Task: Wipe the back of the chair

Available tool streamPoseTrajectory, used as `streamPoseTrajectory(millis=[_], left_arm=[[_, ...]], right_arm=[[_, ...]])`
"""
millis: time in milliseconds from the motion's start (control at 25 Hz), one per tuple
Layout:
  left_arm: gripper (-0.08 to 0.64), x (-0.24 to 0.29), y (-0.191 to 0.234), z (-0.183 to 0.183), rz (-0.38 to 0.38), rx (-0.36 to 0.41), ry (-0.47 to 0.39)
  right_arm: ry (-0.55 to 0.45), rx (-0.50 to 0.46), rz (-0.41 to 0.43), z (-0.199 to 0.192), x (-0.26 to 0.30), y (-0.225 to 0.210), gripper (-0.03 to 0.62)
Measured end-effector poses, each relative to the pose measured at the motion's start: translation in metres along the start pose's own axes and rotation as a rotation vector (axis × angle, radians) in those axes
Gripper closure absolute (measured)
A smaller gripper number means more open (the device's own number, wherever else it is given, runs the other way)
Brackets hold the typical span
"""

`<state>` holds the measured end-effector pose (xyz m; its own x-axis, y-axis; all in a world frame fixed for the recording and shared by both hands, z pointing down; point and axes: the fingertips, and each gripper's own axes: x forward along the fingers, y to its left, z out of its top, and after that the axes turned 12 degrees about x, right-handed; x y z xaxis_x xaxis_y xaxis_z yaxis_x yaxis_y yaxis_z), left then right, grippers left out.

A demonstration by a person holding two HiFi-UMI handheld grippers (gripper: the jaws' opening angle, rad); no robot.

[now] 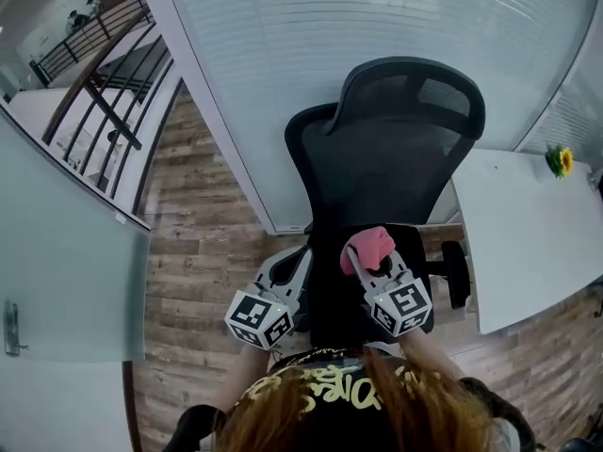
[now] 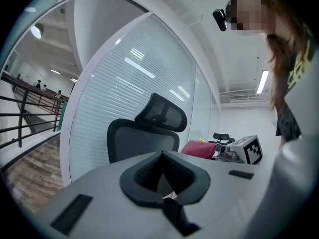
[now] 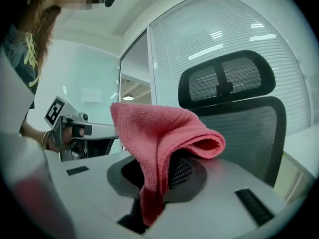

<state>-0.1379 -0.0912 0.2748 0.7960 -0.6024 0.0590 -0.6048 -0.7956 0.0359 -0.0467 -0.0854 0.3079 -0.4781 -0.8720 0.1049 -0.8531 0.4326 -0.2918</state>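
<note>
The right gripper (image 3: 158,178) is clamped on a folded pink cloth (image 3: 159,128). It is held over the seat of the black chair (image 1: 382,163), just short of the mesh backrest. The left gripper (image 2: 162,176) is beside it, also facing the chair, with its jaws together and empty. A white desk (image 1: 528,234) stands beside the chair, and a blinded glass wall (image 1: 311,36) stands behind it.
</note>
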Motion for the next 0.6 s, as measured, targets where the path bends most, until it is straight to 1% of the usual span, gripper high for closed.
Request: streamPoseTrajectory(millis=[240, 600], left_arm=[[0.568, -0.010, 0.001, 0.017, -0.002, 0.039, -0.034], [0.568, -0.010, -0.001, 0.019, -0.002, 0.046, -0.043]], right_arm=[[-0.024, -0.021, -0.019, 0.008, -0.011, 0.010, 0.528], [-0.007, -0.022, -0.021, 0.003, -0.015, 0.011, 0.528]])
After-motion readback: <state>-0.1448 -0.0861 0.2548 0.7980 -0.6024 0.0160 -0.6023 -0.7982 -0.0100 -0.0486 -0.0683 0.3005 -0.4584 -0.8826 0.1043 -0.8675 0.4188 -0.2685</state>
